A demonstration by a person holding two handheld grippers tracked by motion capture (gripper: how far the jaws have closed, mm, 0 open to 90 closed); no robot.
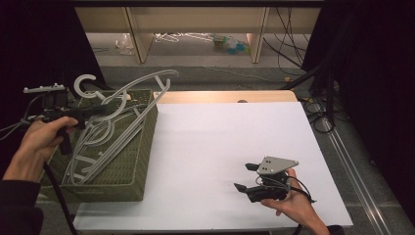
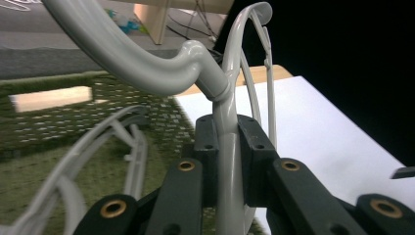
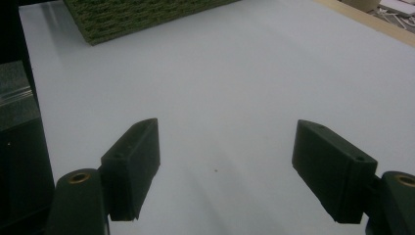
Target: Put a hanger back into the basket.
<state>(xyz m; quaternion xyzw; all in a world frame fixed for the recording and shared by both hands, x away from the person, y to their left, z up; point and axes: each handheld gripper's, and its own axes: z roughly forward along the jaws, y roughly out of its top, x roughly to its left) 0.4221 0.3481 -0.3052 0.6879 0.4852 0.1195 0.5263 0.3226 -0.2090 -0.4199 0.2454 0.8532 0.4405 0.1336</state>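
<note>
A white desk [image 1: 230, 161] fills the middle of the high view, its pale wooden edge peeking out at the far side, and beyond it lies a grey floor with wooden shelf legs [image 1: 139, 36], a scatter of small items and dark cables; black curtains close the room in on both sides. At the desk's left end sits a green woven basket [image 1: 142, 147] holding a tangle of grey plastic hangers. The left tongs [image 1: 98, 110] are over that basket, pressed together on the grey hanger [image 1: 142, 83], which tilts up out of the pile with its hook [image 1: 85, 83] curling above the hand. The left gripper view brings it close: the hanger's neck [image 2: 227, 161] runs straight between the two black pads, clamped tight (the hook base swelling just above them), with other hangers blurred on the green weave below. Over on the right, the right tongs [image 1: 246, 177] rest low near the desk's front edge, well apart from the basket. The right gripper view shows them spread wide [image 3: 225, 166] over bare white desk, nothing between them, the basket's corner [image 3: 147, 17] far ahead.
</note>
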